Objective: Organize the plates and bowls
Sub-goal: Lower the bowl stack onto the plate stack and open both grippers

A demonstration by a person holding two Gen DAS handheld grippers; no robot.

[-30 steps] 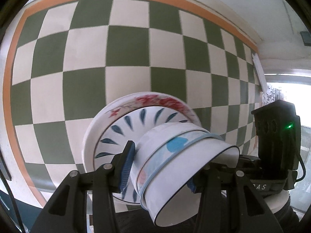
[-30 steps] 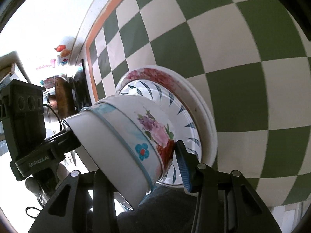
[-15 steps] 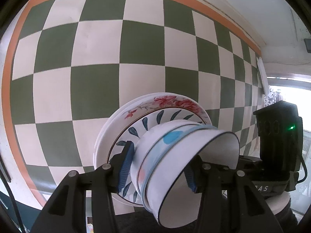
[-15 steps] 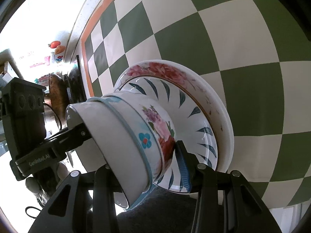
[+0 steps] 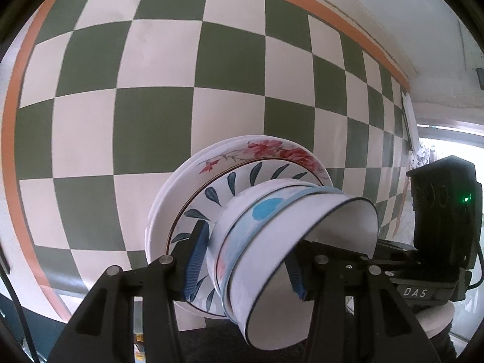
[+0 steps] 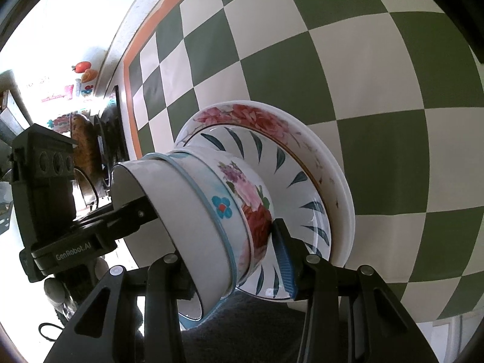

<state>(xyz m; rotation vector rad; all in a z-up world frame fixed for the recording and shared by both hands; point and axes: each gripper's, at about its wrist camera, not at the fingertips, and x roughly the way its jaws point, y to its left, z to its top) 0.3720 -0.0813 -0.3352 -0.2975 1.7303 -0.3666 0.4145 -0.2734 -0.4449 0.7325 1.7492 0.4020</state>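
Bowls, three nested, on two stacked plates, both grippers' jaws clamped on the bowls.

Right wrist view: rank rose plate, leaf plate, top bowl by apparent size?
1. Rose plate, widest rim.
2. Leaf plate, nested inside it.
Top bowl: unranked; it sits nearer the camera, so it may look oversized.

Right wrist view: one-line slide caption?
Both grippers, right and left, clamp a stack of bowls nested on plates above a checkered floor.
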